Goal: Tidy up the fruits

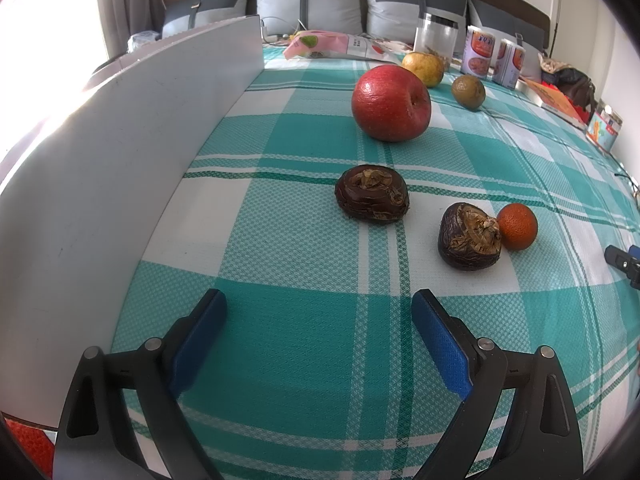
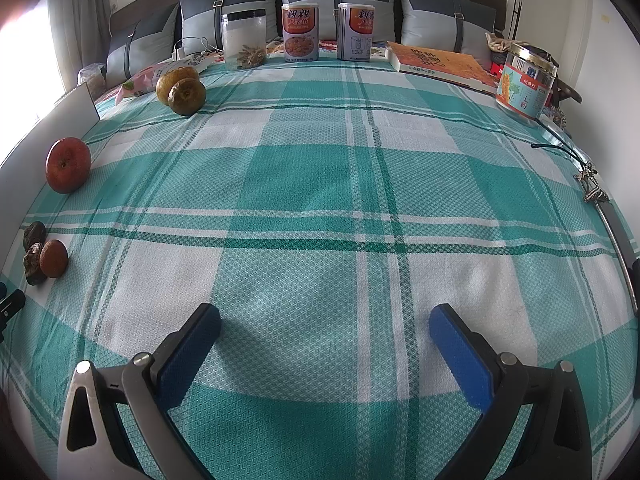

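My left gripper [image 1: 318,304] is open and empty, low over the teal checked cloth [image 1: 300,360]. Ahead of it lie two dark brown water chestnuts [image 1: 371,199] [image 1: 469,237], the right one touching a small orange fruit [image 1: 517,226]. Farther back sit a big red apple [image 1: 391,103], a yellow fruit [image 1: 423,68] and a greenish fruit [image 1: 468,91]. My right gripper [image 2: 325,320] is open and empty over bare cloth. In its view the apple [image 2: 67,165], the chestnuts [image 2: 33,262], the orange fruit [image 2: 53,258] and the two greenish fruits [image 2: 182,90] lie far left.
A tall white board [image 1: 132,168] walls off the left side. At the back stand a clear jar [image 2: 244,38], two cans [image 2: 300,32], a book [image 2: 440,62] and a labelled jar [image 2: 525,80]. Keys on a cord [image 2: 591,188] lie right. Pillows line the headboard.
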